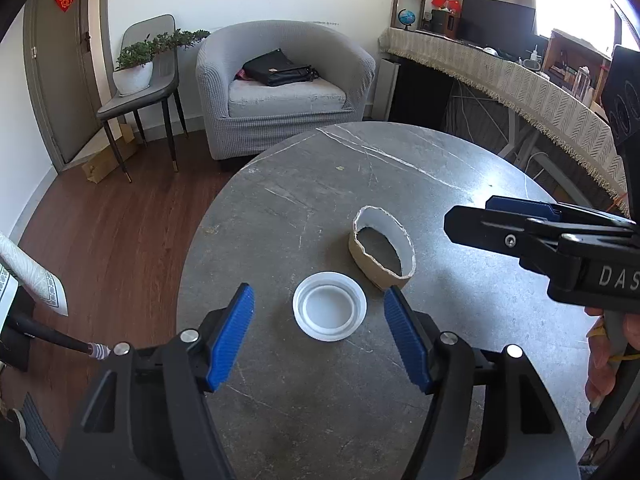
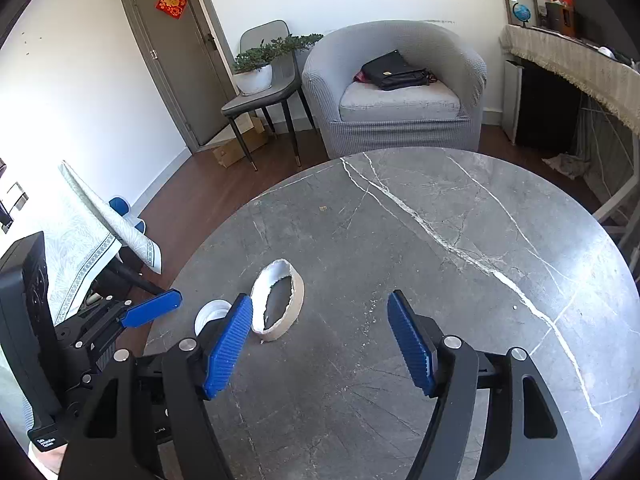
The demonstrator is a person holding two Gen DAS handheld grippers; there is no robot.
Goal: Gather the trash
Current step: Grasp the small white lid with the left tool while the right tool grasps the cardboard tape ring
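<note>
A white plastic lid (image 1: 329,306) lies flat on the round grey marble table (image 1: 304,208). Just behind it to the right stands a torn cardboard ring (image 1: 382,250), brown outside and white inside. My left gripper (image 1: 320,336) is open, its blue pads on either side of the lid and a little short of it. My right gripper (image 2: 320,338) is open and empty over the table (image 2: 440,240), with the ring (image 2: 278,306) just beyond its left pad and the lid (image 2: 212,314) partly hidden behind that pad. The right gripper also shows in the left wrist view (image 1: 520,228).
A grey armchair (image 1: 280,84) with a black bag stands behind the table. A chair with a potted plant (image 1: 134,68) is to its left. A cloth-covered desk (image 1: 520,76) runs along the right. A patterned cloth (image 2: 84,240) hangs at the left.
</note>
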